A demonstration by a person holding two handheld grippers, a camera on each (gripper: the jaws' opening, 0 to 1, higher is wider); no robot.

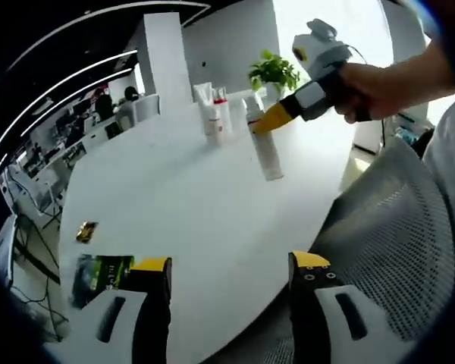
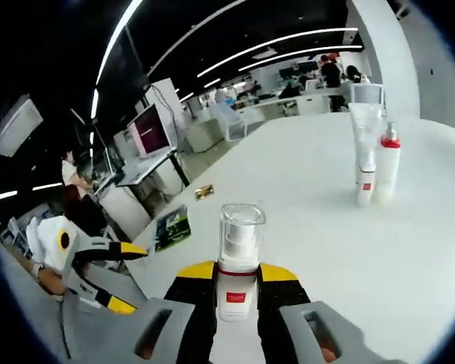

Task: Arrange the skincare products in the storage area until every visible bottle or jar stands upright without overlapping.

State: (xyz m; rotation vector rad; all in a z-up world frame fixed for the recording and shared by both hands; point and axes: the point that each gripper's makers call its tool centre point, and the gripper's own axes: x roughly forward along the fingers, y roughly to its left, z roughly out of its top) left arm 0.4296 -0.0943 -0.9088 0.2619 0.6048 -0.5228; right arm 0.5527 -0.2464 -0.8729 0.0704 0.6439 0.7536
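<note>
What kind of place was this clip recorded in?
Probably an open-plan office: long strip ceiling lights, rows of desks with a computer monitor, and a large round white table beside a grey mesh office chair.

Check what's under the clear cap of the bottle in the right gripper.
A white pump head over a red collar shows through the clear cap of the pump bottle. The right gripper hides the bottle's base.
</note>
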